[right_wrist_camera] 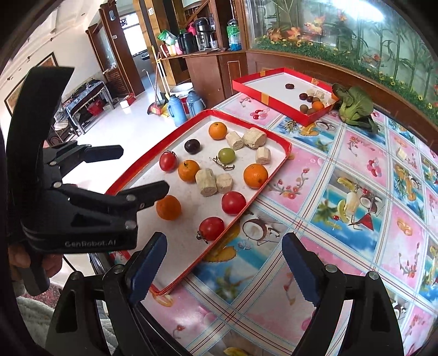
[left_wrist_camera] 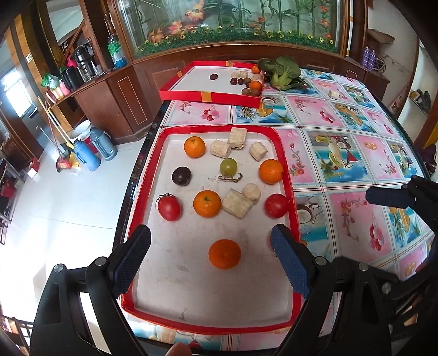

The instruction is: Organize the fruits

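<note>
We see the nearest orange [left_wrist_camera: 224,253] lying loose on the white floor of the near red tray [left_wrist_camera: 290,197], between the spread fingers of our left gripper [left_wrist_camera: 210,258], which grips nothing. Tomatoes, more oranges and pale corn chunks lie beyond. Our right gripper [right_wrist_camera: 224,269] hangs wide open over the patterned tablecloth [right_wrist_camera: 342,175] beside the tray.

A home dining room.
Dark wooden cabinets [left_wrist_camera: 109,90], thermos flasks [left_wrist_camera: 93,148] at ten o'clock, an aquarium [left_wrist_camera: 232,24] at twelve, and a fruit-print tablecloth [left_wrist_camera: 342,142] showed it.
</note>
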The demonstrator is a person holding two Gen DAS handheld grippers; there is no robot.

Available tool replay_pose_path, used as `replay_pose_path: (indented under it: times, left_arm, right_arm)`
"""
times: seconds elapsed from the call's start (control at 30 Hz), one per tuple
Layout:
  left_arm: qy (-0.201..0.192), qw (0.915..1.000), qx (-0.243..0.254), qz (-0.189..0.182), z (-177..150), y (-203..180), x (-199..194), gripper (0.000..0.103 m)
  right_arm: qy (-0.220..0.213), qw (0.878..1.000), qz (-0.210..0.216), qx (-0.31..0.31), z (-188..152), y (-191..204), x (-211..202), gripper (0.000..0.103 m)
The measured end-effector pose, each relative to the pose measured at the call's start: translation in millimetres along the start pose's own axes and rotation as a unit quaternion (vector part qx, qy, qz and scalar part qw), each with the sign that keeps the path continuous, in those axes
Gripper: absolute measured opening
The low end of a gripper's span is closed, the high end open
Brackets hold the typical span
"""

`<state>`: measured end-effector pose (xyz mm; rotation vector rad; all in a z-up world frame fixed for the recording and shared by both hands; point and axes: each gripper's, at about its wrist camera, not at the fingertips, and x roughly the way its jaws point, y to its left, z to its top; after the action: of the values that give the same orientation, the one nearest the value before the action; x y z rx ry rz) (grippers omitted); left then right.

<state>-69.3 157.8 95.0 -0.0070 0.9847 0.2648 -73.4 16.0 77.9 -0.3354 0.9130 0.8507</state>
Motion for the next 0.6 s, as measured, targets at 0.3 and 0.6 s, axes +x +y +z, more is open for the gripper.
replay_pose_path:
  times: [0.3, 0.6]
  left_arm:
    - [-0.007, 0.9995, -0.003, 0.031, -5.2, 0.6, -5.2, 0.09]
    - [-0.003, 0.9993, -0.023, 0.029, -8.0, 4.3, -6.1, 0.09]
  right_arm:
    - [-0.006, 1.0, 0.003, -0.008, 3.3, 1.0, -2.2, 0.087]
    - [-0.006, 1.0, 0.007, -0.012, 3.5, 0.8, -1.4, 0.088]
